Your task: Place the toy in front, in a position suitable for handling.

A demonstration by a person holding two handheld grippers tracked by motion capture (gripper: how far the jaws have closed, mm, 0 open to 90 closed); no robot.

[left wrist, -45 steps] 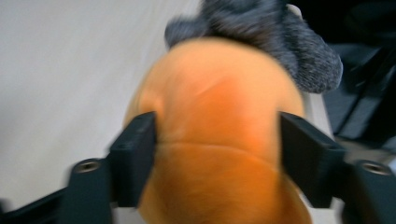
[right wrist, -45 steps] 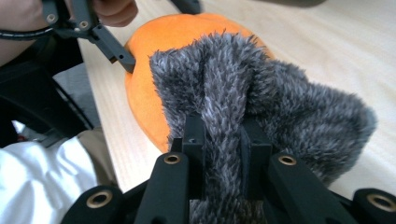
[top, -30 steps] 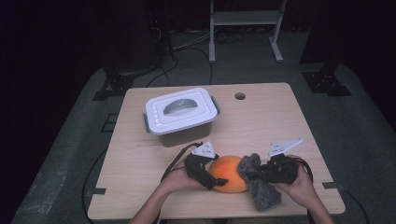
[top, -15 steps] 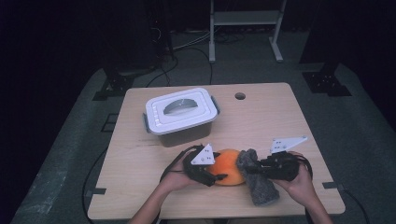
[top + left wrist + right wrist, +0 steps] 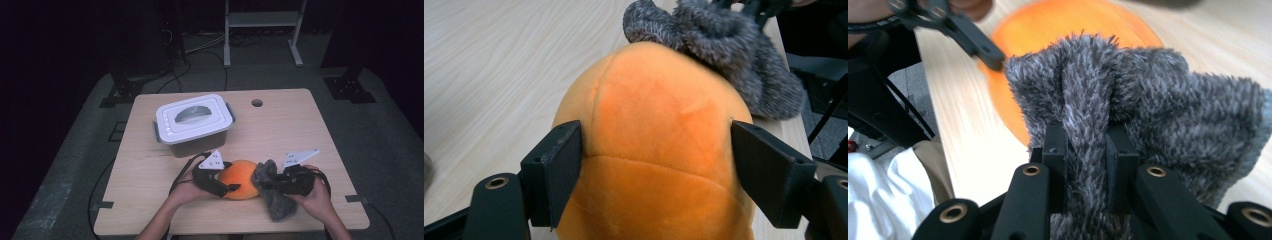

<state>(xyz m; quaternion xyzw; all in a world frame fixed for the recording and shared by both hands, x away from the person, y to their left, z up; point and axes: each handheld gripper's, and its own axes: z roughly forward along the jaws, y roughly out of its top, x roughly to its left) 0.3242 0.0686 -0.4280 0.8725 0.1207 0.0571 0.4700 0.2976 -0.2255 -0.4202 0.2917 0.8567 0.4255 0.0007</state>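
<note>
Over the last second the left hand-held gripper has come in around the orange plush and its jaws have been closing and then easing out a touch, with the plush between them; in the earliest high view this hand-held gripper sat just off the plush's 9 o'clock side, and now its black jaws reach along the near flank. In the left gripper view the jaws stand wide, one on each side of the plush — the left pad touches the fabric, the right pad lies at its edge, and I cannot tell whether it presses. I judge this a grip being settled rather than a firm hold, so the plush may slip if it is lifted now. The right hand-held gripper has hardly shifted; its jaws are narrow and pinch a fold of the grey furry cloth, which bunches up between the pads. In the high view that cloth lies at 3 o'clock of the plush, touching it, and droops toward the near edge of the tabletop. Plush and cloth both sit at the near middle of the tabletop, between the person's hands. The lidded box stands at 11 o'clock of the plush, well apart, its lid on — untouched.
</note>
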